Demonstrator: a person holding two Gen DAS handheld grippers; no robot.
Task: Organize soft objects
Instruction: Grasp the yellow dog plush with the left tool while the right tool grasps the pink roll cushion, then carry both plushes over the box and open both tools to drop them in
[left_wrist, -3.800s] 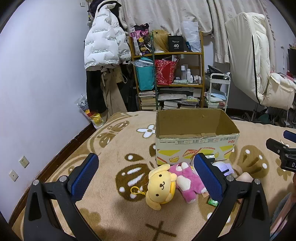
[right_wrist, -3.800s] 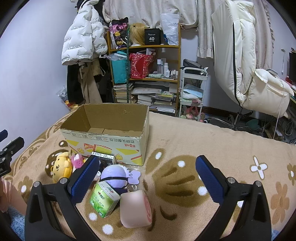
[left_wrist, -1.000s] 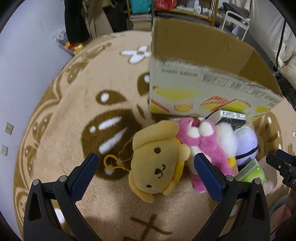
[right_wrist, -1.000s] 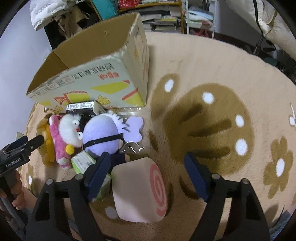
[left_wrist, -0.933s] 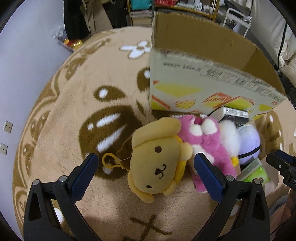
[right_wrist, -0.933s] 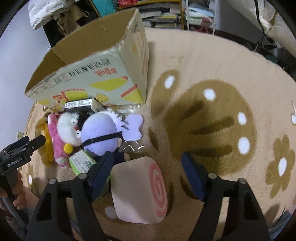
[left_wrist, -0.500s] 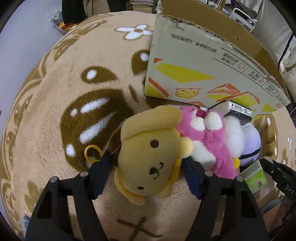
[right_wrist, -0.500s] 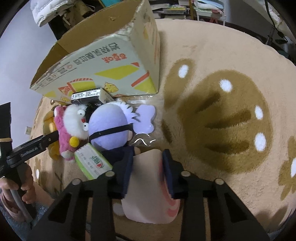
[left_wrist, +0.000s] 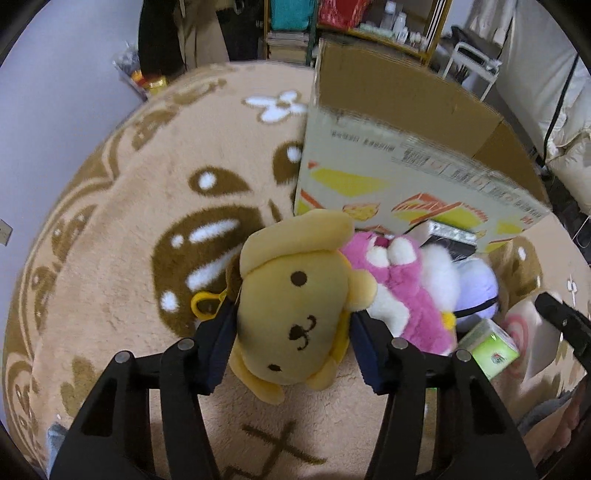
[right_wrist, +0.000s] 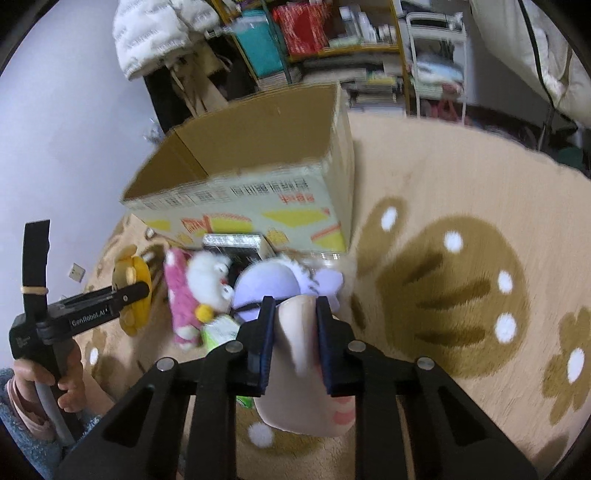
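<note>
A yellow dog plush lies face up on the tan rug, and my left gripper straddles its head. The jaws are closing and both blue pads press its sides. Beside it lie a pink plush and a purple plush. My right gripper is shut on a pink swirl roll cushion, squeezed between the pads and held tilted above the rug. The open cardboard box stands just behind the pile, and I see nothing inside it.
A green tissue pack and a black-and-silver box lie among the plushes. A hand holds the left gripper's handle at lower left. Shelves, a white jacket and a trolley line the far wall. The rug spreads right of the box.
Both grippers went from wide open to closed: the left onto the yellow dog plush, the right onto the pink roll cushion, which has tipped up off the rug.
</note>
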